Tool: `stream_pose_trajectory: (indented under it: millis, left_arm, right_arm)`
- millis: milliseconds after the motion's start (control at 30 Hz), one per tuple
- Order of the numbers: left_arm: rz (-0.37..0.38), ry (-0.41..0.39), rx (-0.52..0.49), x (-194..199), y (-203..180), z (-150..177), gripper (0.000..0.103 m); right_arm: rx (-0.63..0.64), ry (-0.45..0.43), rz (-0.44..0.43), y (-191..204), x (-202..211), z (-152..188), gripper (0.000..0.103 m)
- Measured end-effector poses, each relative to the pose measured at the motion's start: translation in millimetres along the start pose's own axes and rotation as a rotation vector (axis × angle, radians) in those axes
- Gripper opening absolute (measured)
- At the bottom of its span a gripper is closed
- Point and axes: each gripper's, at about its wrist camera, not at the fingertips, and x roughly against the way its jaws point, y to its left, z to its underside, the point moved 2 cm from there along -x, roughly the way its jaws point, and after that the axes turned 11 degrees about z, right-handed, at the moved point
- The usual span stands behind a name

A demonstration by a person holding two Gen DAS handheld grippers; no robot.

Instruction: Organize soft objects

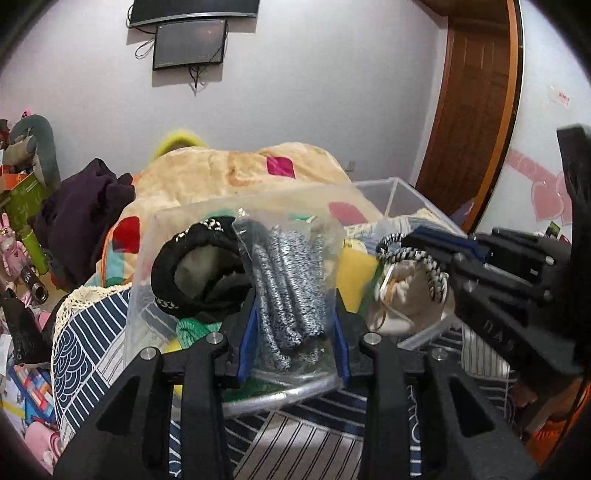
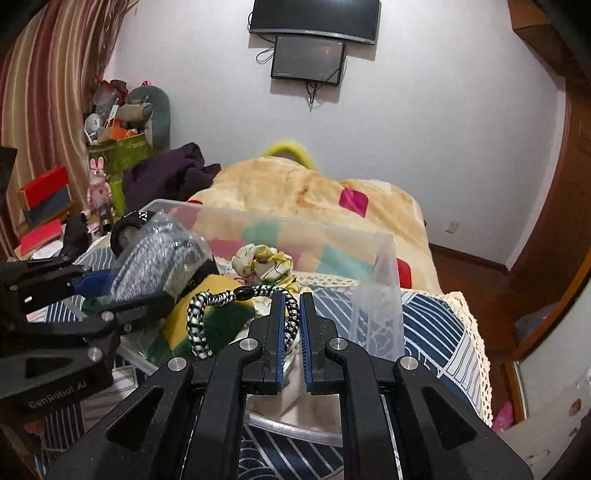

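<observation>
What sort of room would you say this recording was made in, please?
Most likely a bedroom at home: a bed under a patterned fleece blanket, screens mounted on the wall, and plush toys piled in the corner.

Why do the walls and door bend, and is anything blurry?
Left wrist view: fisheye lens bows the brown wooden door; the cream drawstring pouch looks motion-smeared. Right wrist view: the striped curtain curves likewise; the black-and-white braided cord stays sharp.

Even, soft indoor light, med-bright. Strong fisheye bend + dark vignette at corners. Slight motion blur on right gripper [image 1: 417,254]; mild glare on bin [image 2: 384,266] plastic.
</observation>
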Motion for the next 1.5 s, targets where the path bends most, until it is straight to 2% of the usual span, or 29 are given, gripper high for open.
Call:
stream_pose_trajectory:
  millis: [67,233,433,500,533,600,767,833,933,1033,1133,1167,1200,1233,1500]
  left_arm:
    - [-0.002,-0.005,0.000,3,0,1,0.041]
    - [0.003,-0.027,0.010,20,1,2,0.047]
    - [0.000,-0.103,-0.013,58,-11,-2,0.048]
    - [-0.005,-0.136,-0.026,73,-19,-3,0.056]
    - [-0.011,-0.155,-0.036,81,-23,-2,0.060]
    - [-0.020,-0.178,-0.053,94,-30,-1,0.062]
    - [-0.015,-0.237,-0.058,123,-43,5,0.068]
    - [-0.015,-0.266,-0.057,134,-47,9,0.072]
    - [-0.008,-0.306,-0.059,148,-53,13,0.076]
    - [-0.009,-0.347,-0.065,161,-59,19,0.080]
    - [-0.018,-0.378,-0.084,173,-68,26,0.083]
    - [-0.019,-0.389,-0.086,176,-70,28,0.086]
    - [-0.016,-0.400,-0.085,179,-71,31,0.093]
    - [-0.016,-0.414,-0.084,183,-73,33,0.097]
    - [-0.048,-0.450,-0.094,192,-79,48,0.100]
  right_arm:
    - [-0.004,0.004,-0.005,-3,-1,-1,0.009]
    - [-0.012,-0.005,-0.015,-9,8,-2,0.029]
    - [-0.046,-0.054,-0.038,-19,33,-5,0.030]
    - [-0.055,-0.073,-0.055,-21,46,-6,0.031]
    - [-0.055,-0.078,-0.058,-21,49,-7,0.034]
    - [-0.052,-0.085,-0.055,-21,54,-7,0.040]
    - [-0.089,-0.140,-0.075,-25,76,-4,0.042]
    - [-0.110,-0.181,-0.083,-25,92,-3,0.059]
    - [-0.143,-0.256,-0.092,-25,117,2,0.076]
    - [-0.167,-0.311,-0.099,-26,135,7,0.088]
    - [-0.170,-0.339,-0.108,-24,144,11,0.095]
    - [-0.170,-0.347,-0.108,-23,146,13,0.097]
    - [-0.169,-0.356,-0.106,-22,148,16,0.101]
    - [-0.167,-0.365,-0.105,-21,150,18,0.102]
    - [-0.175,-0.396,-0.107,-15,155,27,0.103]
